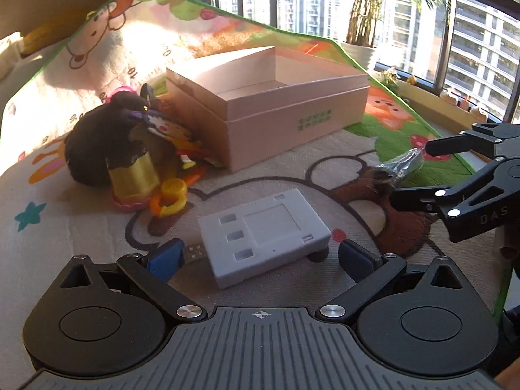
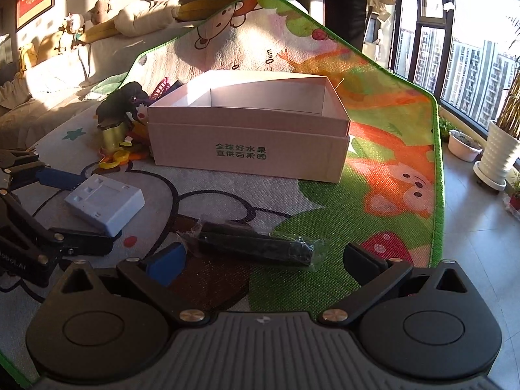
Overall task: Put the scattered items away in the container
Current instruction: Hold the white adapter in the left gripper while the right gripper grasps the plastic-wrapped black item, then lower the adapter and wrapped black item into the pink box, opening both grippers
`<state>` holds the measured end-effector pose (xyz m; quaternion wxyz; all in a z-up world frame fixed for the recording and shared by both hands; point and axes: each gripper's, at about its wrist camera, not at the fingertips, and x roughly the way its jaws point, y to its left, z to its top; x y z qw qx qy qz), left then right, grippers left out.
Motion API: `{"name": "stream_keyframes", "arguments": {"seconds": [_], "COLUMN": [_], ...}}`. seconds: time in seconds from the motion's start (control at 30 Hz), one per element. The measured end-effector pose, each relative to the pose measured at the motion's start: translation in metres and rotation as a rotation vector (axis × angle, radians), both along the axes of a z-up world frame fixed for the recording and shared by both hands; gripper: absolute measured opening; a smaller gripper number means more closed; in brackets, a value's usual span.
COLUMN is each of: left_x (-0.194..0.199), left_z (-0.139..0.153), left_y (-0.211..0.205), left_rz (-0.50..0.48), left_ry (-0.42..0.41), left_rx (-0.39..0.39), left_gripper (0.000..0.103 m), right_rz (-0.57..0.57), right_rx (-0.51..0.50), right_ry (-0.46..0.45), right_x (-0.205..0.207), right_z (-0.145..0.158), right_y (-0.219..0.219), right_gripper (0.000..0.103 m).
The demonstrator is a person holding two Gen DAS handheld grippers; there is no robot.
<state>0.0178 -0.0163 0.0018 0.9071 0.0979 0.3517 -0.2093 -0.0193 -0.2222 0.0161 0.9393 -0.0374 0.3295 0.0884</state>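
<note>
Nothing boxed yet: pink box [image 2: 250,159] empty, both grippers spread wide, left gripper [image 1: 260,256] straddling grey case [image 1: 263,237], right gripper [image 2: 265,260] over bagged black item [image 2: 256,243].

The left gripper [image 1: 260,258] is held low, its jaws spread wide, the blue pads [image 1: 165,261] well apart. The right gripper [image 2: 265,258] is likewise held low and forward, its jaws parted widely, nothing being clamped.

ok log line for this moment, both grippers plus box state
left gripper: open around grey case | right gripper: open around bagged black item | box: looks empty | toy pile: untouched
</note>
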Motion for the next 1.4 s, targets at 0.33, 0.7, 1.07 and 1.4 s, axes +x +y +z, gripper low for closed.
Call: {"name": "stream_keyframes", "arguments": {"seconds": [0.33,0.7,1.07,1.4], "left_x": [0.019,0.001,-0.035,-0.015], "left_z": [0.001,0.003,0.029,0.078], "left_y": [-0.011,-0.003,-0.014,-0.028], "left_rz": [0.17,0.127,0.011,-0.087], "left_ry": [0.031,-0.003,-0.113,-0.268], "left_rx": [-0.059,-0.044,-0.015,-0.049], "left_gripper": [0.103,0.098,0.098,0.098], "right_rz": [-0.009,-0.017,0.048,0.063], "right_rx": [0.023,0.042,-0.007,0.133], "right_ry": [0.033,0.061,0.011,-0.031], "right_x": [0.011,0.014,-0.027,-0.017], "right_z": [0.004,0.007,0.037,0.091], "right_y": [0.005,0.004,-0.007,-0.035], "right_gripper": [0.103,0.088,0.088,0.088]}}
